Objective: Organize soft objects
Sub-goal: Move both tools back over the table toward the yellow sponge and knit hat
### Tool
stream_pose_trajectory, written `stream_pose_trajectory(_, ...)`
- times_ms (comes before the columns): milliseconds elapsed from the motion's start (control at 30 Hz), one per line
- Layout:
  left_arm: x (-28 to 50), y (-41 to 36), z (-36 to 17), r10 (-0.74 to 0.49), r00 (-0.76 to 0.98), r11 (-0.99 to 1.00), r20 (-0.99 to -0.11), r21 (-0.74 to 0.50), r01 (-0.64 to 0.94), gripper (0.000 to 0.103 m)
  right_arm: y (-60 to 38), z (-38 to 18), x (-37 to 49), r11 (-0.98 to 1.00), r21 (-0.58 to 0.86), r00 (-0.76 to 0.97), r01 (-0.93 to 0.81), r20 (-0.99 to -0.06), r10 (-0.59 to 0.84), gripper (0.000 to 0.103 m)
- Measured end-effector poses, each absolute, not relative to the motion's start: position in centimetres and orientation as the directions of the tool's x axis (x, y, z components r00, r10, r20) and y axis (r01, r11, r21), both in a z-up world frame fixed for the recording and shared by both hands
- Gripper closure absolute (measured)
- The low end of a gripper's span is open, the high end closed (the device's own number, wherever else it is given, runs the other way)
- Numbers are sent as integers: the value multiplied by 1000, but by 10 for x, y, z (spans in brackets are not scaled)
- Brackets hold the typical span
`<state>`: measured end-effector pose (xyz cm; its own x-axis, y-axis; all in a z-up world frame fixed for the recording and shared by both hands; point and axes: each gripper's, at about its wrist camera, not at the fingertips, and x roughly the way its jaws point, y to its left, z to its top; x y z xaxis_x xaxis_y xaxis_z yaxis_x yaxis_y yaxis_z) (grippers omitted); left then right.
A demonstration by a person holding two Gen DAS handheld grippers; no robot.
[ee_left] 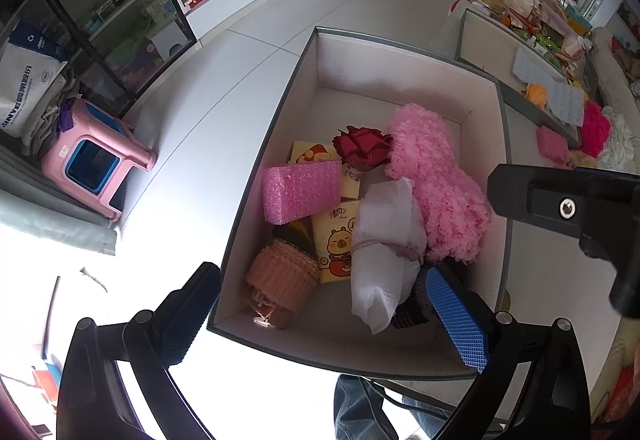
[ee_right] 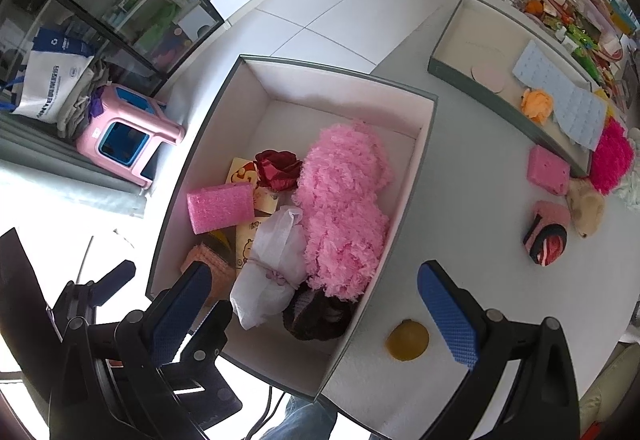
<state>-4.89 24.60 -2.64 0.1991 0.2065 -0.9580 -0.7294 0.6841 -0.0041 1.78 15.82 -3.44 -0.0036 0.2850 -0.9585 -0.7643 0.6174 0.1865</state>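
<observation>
I hold both grippers over the deep grey-rimmed cardboard box (ee_right: 430, 128), my landmark on the white table (ee_right: 460, 168). The left gripper (ee_left: 320, 314) hangs above the box's near end with its jaws spread wide and empty. The right gripper (ee_right: 316, 314) straddles the box's near right wall, jaws likewise wide and holding nothing.

Inside the box lie a fluffy pink plush bundle (ee_right: 344, 208), a white tissue-wrapped packet tied with string (ee_right: 272, 264), a pink bubble-textured foam block (ee_right: 222, 206), a dark red fabric rose (ee_right: 278, 168) and a woven peach basket (ee_left: 282, 276).

Still outside, right of the box: a yellow round sponge (ee_right: 407, 339) just beside the wall, a pink-and-black knitted pouch (ee_right: 546, 234) and a pink square sponge (ee_right: 548, 170) farther off.

I judge the yellow sponge the next pick. Procedure: centre the right jaws over it, descend until the pads flank its sides, close gently so it does not squash out, and clear the box wall before release.
</observation>
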Motion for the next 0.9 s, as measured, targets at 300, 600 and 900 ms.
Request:
stream_pose_trajectory(300,-35,230,-22,206,201,711,-958,5,-703,0,139,-30,26,632,198,4,-749,-953,303,0)
stream_pose_trajectory(600,6,179,-29,158,198,803,-967,10,-596,0,78,-43,48,713,222,0,-666,-955,297,0)
stream_pose_trajectory(900,54,108,-35,98,207,907,-973,2,-420,0,-32,-72,84,854,233,4,-465,-964,265,0)
